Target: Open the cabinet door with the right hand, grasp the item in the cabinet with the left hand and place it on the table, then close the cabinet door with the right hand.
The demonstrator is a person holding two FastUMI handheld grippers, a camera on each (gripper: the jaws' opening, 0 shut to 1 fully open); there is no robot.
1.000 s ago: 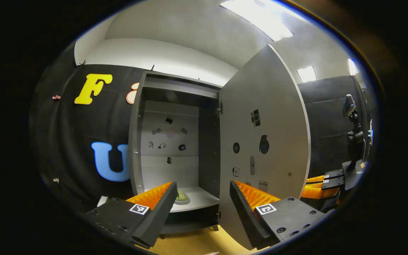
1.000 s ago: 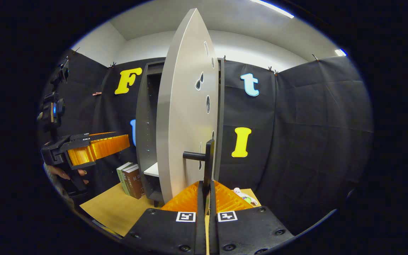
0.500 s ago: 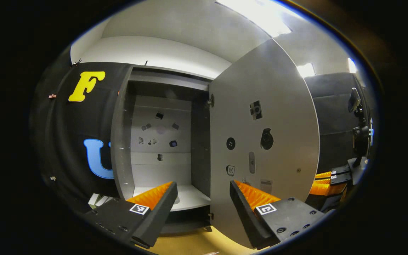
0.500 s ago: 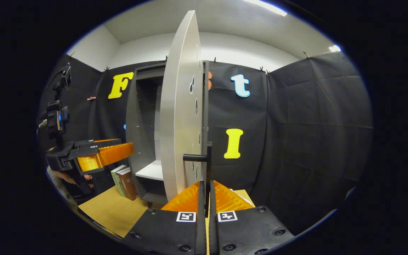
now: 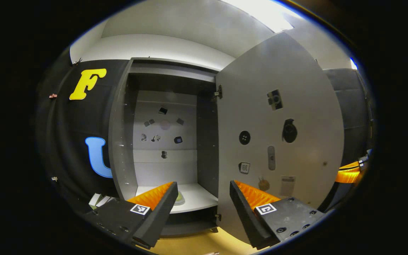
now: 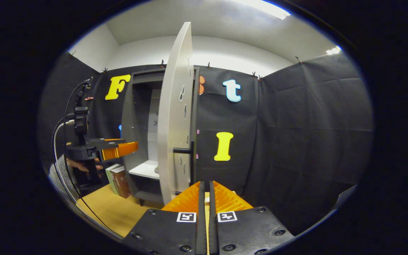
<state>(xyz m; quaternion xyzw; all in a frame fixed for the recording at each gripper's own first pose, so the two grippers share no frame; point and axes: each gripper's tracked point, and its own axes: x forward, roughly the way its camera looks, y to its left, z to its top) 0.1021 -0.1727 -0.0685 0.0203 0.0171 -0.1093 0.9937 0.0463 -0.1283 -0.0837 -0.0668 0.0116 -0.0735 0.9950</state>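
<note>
The cabinet door (image 5: 278, 141) stood swung wide so that I could reach the small greenish item (image 5: 179, 197) on the cabinet's lower shelf (image 5: 197, 198). My left gripper (image 5: 202, 198) was held level, aimed at the opening with its fingers spread apart and nothing between them, the item just beyond its left finger. My right gripper (image 6: 206, 191) pointed at the door's edge with its fingers pressed together, short of the handle (image 6: 186, 150) and holding nothing.

Left tool (image 5: 200, 198) agape, right tool (image 6: 206, 193) closed.
</note>
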